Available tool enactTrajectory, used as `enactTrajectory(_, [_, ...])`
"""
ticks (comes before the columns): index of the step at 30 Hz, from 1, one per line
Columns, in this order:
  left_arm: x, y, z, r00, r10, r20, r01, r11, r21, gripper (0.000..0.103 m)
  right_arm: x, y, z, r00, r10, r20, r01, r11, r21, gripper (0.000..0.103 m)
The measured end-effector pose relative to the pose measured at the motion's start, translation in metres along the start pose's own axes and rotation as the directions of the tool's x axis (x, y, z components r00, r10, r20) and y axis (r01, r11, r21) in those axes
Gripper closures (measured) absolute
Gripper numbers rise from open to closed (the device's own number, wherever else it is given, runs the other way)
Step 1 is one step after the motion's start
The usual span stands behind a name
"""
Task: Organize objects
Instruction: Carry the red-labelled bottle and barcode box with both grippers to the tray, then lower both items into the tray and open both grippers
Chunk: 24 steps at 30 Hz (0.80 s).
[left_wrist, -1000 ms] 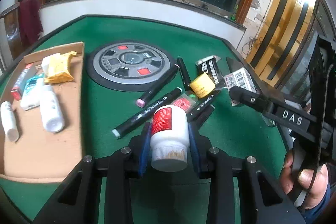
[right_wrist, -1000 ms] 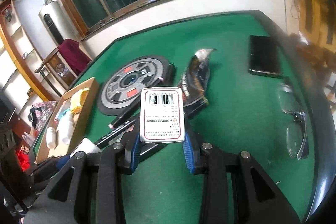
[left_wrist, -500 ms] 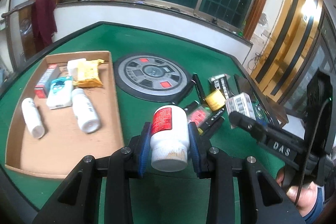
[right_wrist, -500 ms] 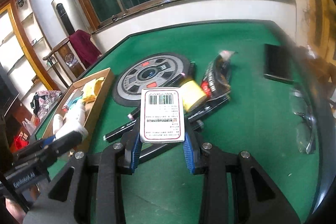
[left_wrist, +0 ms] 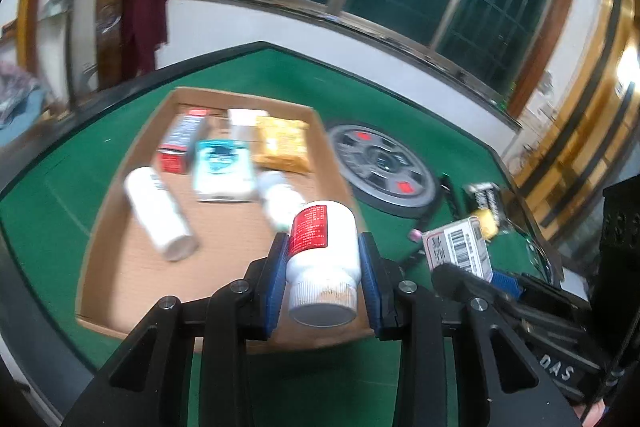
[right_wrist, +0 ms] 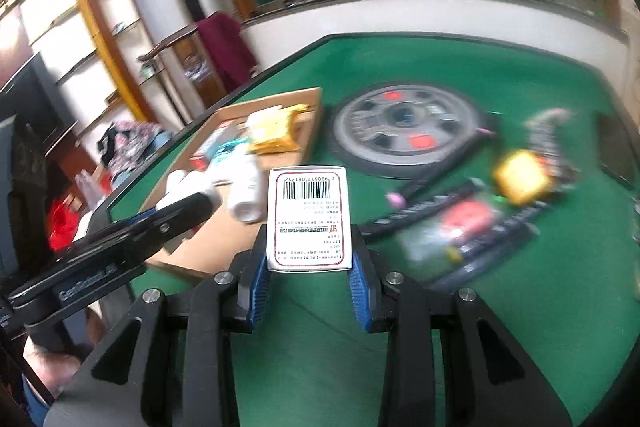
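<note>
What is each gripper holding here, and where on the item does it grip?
Left gripper: white pill bottle, pinched across its sides. Right gripper: small barcoded box, clamped at its lower side edges.

Tray (left_wrist: 120, 259) near end bare — far crowded

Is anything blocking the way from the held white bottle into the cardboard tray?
Nothing visible blocks it. The left gripper holds the white bottle over the near right part of the cardboard tray. A lying white bottle sits just beyond it, but bare tray floor lies open to its left.
</note>
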State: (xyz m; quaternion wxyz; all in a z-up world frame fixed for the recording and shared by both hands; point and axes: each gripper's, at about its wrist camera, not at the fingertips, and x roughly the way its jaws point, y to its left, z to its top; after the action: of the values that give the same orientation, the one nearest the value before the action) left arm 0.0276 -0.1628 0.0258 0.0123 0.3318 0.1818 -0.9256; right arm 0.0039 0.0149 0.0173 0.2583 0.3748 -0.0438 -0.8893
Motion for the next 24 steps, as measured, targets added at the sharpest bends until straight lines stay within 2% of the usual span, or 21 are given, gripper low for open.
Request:
enactTrajectory(10, [0.017,0.058,-0.003,0.998,0.045,-0.035,-0.049,0.992,-0.112,0.073,0.054,0.045,0.004,0.992,0.056,-0.115,-0.063,0.996,-0.063,0.071])
enactTrajectory(18, [0.029,0.066,-0.006,0.997,0.052,-0.051,-0.058,0.990,-0.125,0.073,0.081,0.047,-0.004,0.973,0.104,-0.207,-0.113,0.993,-0.034,0.071])
enactTrajectory(24, [0.034,0.066,-0.005,0.997,0.056,-0.061,-0.063,0.992,-0.112,0.073,0.083,0.052,-0.004,0.975,0.092,-0.204,-0.105,0.993,-0.055,0.071])
